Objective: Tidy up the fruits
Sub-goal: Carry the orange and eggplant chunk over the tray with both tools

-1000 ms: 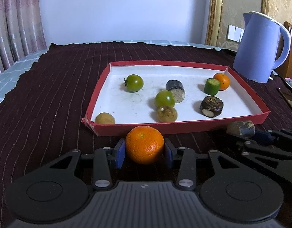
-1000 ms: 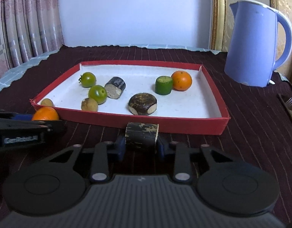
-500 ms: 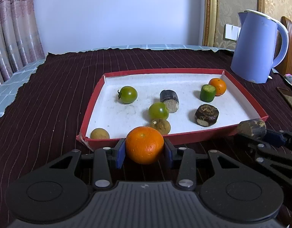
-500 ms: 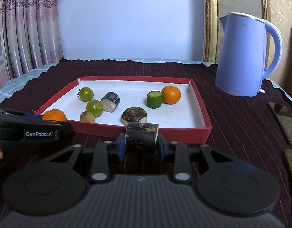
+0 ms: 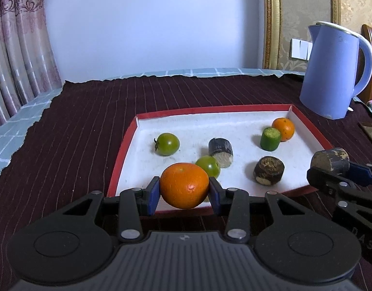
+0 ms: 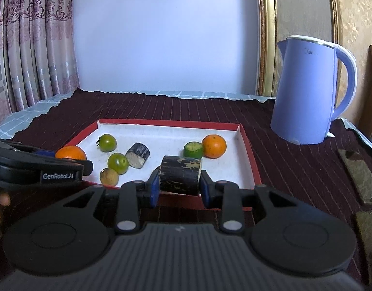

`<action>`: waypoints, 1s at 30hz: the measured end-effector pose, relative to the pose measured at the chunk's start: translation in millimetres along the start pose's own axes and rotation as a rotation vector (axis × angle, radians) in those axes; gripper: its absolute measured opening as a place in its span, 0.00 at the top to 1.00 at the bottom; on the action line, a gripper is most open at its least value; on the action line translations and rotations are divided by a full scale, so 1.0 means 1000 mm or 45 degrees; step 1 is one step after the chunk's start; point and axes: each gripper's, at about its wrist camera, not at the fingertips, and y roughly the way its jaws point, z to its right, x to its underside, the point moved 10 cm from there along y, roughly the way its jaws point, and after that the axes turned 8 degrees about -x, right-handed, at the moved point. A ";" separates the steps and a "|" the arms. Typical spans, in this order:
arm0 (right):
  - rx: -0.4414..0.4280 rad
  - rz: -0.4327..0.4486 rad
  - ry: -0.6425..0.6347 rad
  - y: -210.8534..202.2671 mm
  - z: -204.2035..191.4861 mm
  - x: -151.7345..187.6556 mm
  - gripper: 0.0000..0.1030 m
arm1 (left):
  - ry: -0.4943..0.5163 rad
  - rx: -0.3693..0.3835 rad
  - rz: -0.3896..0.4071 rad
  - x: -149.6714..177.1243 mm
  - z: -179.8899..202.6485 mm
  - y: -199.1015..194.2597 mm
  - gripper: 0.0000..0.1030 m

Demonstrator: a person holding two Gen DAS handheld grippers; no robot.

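L hand-held gripper (image 5: pixel 184 189) w/ orange (image 5: pixel 184 185) over tray edge (image 5: pixel 120 155)

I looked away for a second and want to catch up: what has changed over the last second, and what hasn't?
Both grippers rose and moved forward over the near rim of the red tray. The left gripper still clamps the orange; the right gripper still clamps the dark sugarcane piece. Nothing was released or newly taken. The fruits in the tray and the blue kettle kept their places.

A dark striped tablecloth (image 6: pixel 295 169) covers the table, bearing 1 red tray (image 6: pixel 249 152) and 1 blue kettle (image 6: pixel 307 92).
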 end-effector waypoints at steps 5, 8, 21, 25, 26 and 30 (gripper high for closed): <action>-0.001 0.009 0.002 0.003 0.002 -0.005 0.69 | 0.007 -0.019 -0.004 -0.005 0.000 0.006 0.60; -0.002 0.013 0.001 0.004 0.003 -0.008 0.69 | 0.016 -0.026 -0.006 -0.007 0.000 0.008 0.60; -0.002 0.036 -0.023 0.010 0.004 -0.023 0.69 | 0.040 -0.062 0.018 -0.021 0.001 0.014 0.60; -0.004 0.036 -0.027 0.013 0.004 -0.026 0.69 | 0.035 -0.072 0.022 -0.027 0.000 0.018 0.60; -0.006 0.035 -0.029 0.014 0.004 -0.026 0.69 | 0.034 -0.075 0.024 -0.028 0.000 0.019 0.60; -0.007 0.034 -0.031 0.015 0.004 -0.028 0.69 | 0.036 -0.087 0.023 -0.030 -0.001 0.025 0.60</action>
